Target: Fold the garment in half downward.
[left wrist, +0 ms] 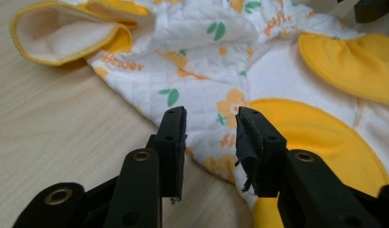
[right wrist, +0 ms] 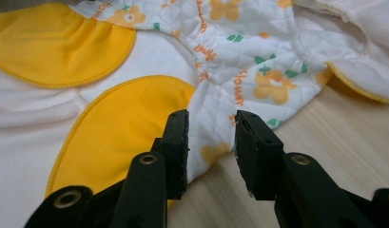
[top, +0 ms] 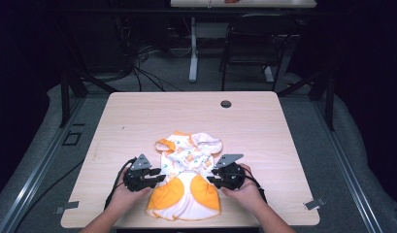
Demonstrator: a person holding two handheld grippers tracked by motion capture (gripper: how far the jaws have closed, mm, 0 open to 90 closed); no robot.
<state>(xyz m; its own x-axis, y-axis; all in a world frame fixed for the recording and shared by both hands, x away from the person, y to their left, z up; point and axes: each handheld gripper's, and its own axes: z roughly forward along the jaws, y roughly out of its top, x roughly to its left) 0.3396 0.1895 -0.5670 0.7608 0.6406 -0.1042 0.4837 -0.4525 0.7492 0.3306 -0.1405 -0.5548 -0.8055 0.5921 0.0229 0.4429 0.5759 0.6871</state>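
Left claw (top: pixel 156 175) is standing with its jaws apart, gripping nothing, at the left edge of the quilted baby garment (top: pixel 188 175). Right claw (top: pixel 211 177) is likewise gaping and empty at the garment's right edge. Both hands are resting on the table (top: pixel 138 116). Lying crumpled near the table's front edge, the white garment is showing orange flowers and yellow patches.
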